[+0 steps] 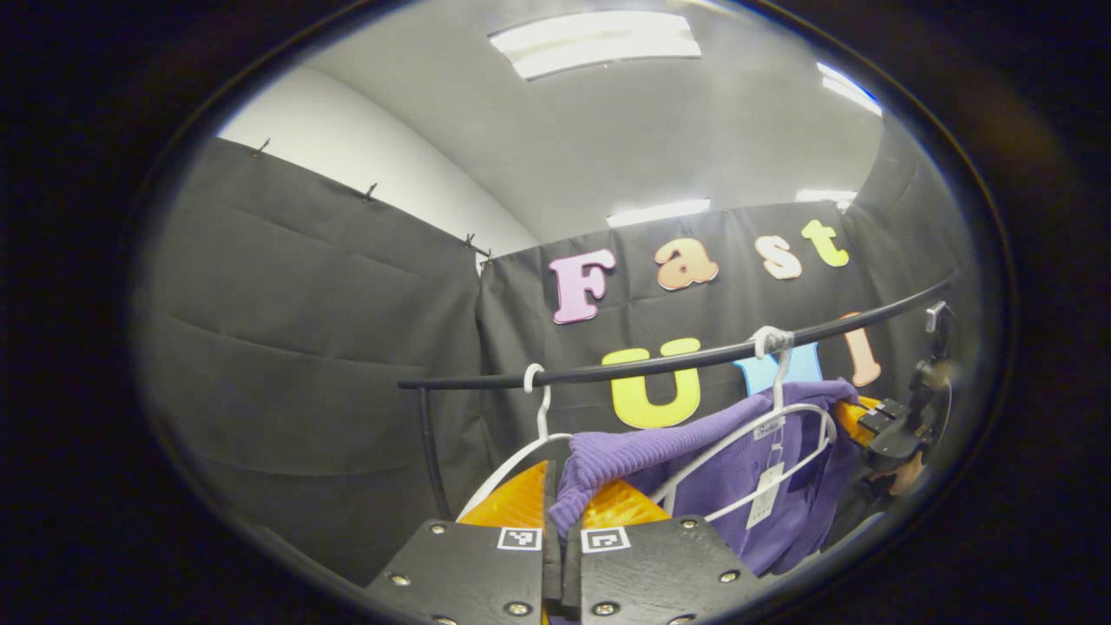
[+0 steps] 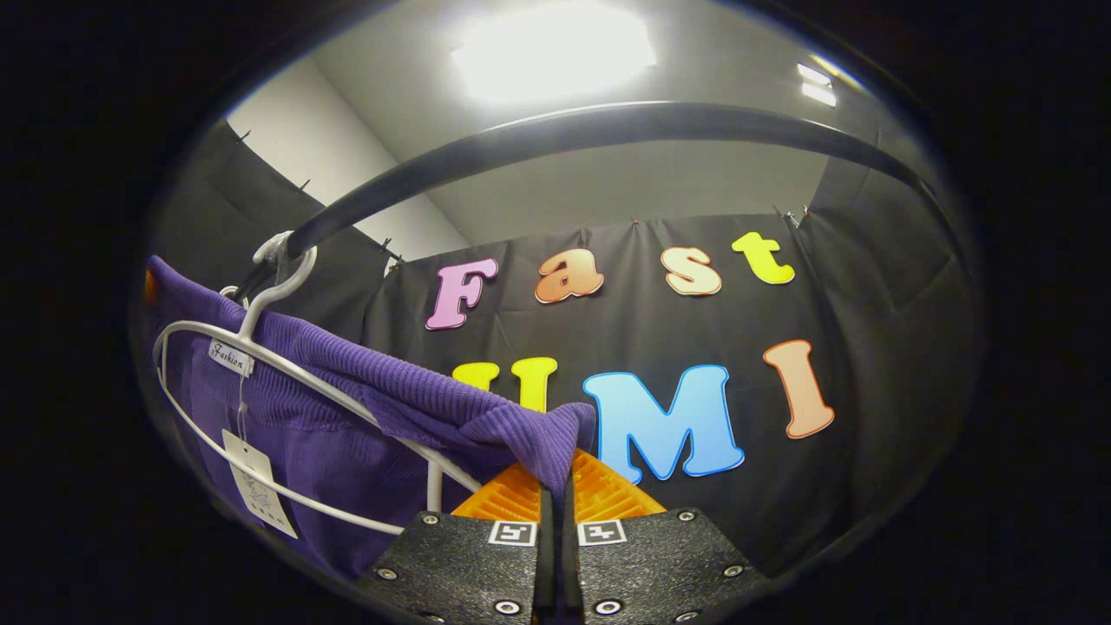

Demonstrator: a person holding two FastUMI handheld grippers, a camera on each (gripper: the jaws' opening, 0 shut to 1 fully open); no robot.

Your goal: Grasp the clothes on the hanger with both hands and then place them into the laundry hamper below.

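Note:
A purple knit garment hangs on a white hanger hooked over a black rail. My left gripper is shut on one shoulder edge of the garment, the cloth pinched between its fingers. Farther right in the left gripper view, the right gripper holds the garment's other shoulder. In the right gripper view the purple garment drapes from the white hanger at the left, and my right gripper is shut on its shoulder corner. A paper tag dangles from the collar.
A second white hanger hangs on the rail to the left of the garment. The rail's upright post stands at the left end. In the right gripper view the rail arcs close overhead.

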